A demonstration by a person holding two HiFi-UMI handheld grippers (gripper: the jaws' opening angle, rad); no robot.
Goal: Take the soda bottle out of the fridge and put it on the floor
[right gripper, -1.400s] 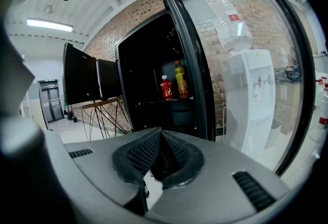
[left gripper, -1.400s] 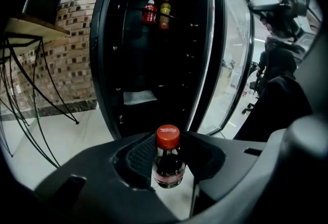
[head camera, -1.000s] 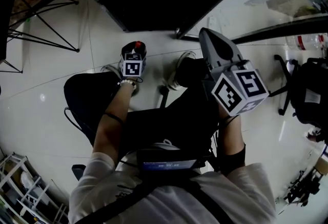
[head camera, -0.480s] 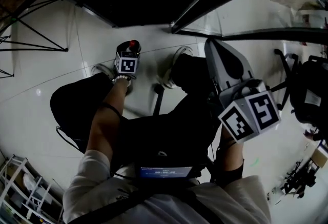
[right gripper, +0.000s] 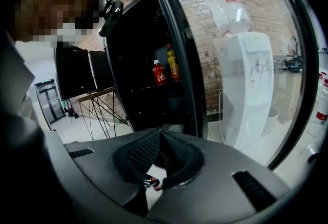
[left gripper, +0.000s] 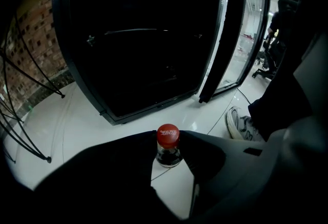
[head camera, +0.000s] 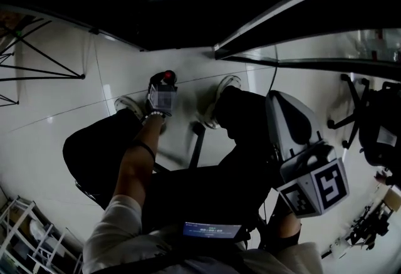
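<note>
Soda bottle (left gripper: 168, 142) between the fingers of the left gripper (head camera: 163, 84), low over the floor (left gripper: 92, 120) just before the open fridge (left gripper: 143, 33) (whether it touches the floor cannot be told). The fridge door (left gripper: 230, 28) stands open to the right, and a shoe (left gripper: 241, 123) lies right of the bottle. The right gripper (right gripper: 160, 136) hangs well apart, farther right and nearer the person. Inside the fridge, two bottles (right gripper: 159, 73) sit side by side on a shelf (right gripper: 164, 86). A water dispenser (right gripper: 251, 89) stands behind the door, a wire stand (head camera: 80, 76) left of the fridge.
</note>
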